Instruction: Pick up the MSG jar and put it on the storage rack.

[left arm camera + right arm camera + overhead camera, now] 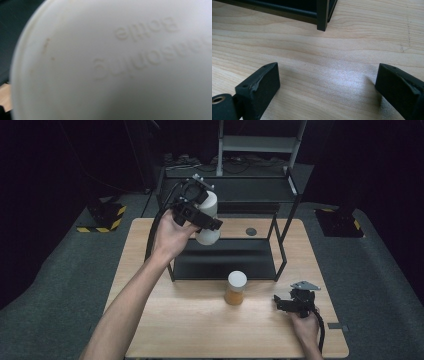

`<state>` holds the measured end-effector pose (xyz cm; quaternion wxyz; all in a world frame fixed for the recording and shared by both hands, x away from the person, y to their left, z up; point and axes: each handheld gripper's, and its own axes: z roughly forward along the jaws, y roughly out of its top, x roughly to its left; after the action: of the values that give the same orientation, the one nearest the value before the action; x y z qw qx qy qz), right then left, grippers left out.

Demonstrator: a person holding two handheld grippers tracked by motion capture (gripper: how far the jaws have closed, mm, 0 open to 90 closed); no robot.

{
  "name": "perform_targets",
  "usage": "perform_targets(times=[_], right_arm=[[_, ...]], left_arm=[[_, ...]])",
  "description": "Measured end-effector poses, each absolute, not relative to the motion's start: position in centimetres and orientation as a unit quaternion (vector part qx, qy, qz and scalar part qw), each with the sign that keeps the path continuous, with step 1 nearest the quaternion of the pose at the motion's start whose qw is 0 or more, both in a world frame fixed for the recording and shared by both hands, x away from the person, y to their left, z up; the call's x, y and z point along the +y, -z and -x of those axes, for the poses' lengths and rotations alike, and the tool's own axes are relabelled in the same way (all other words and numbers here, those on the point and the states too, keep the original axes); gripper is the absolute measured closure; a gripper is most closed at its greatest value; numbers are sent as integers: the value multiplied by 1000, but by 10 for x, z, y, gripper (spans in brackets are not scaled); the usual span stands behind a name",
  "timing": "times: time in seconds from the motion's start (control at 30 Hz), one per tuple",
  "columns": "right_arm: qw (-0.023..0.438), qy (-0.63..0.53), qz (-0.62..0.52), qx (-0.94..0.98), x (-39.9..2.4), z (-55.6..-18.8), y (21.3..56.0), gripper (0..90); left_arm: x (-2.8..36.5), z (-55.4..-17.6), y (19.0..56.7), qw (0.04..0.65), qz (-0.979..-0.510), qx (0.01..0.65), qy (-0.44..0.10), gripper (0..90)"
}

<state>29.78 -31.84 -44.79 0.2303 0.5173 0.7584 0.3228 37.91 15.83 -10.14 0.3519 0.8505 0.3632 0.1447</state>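
Up above the black rack (225, 257) on the wooden surface (190, 320), a white bottle (207, 217) hangs in the air, clamped in the left gripper (200, 217), whose jaws close on its sides. Well apart, the right gripper (295, 301) rests low at the surface's right edge, jaws wide and empty. Between them stands an amber jar (235, 288) with a white lid, just before the rack. Seen from the left gripper, the bottle (120, 62) is blurred, its raised lettering upside down.
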Motion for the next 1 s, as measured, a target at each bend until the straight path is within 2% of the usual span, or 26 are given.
perform_targets(times=[0.3, 0.7, 1.0], right_arm=[[231, -321, -516, 760, -319, -298, 448, 50], [231, -321, -516, 760, -319, -298, 448, 50], [231, -320, -516, 760, -318, -298, 447, 50]], left_arm=[[162, -385, 72, 388, -818, 392, -163, 319], [139, -411, 63, 358, -799, 443, -193, 320], [122, -430, 67, 345, -764, 497, -225, 321]])
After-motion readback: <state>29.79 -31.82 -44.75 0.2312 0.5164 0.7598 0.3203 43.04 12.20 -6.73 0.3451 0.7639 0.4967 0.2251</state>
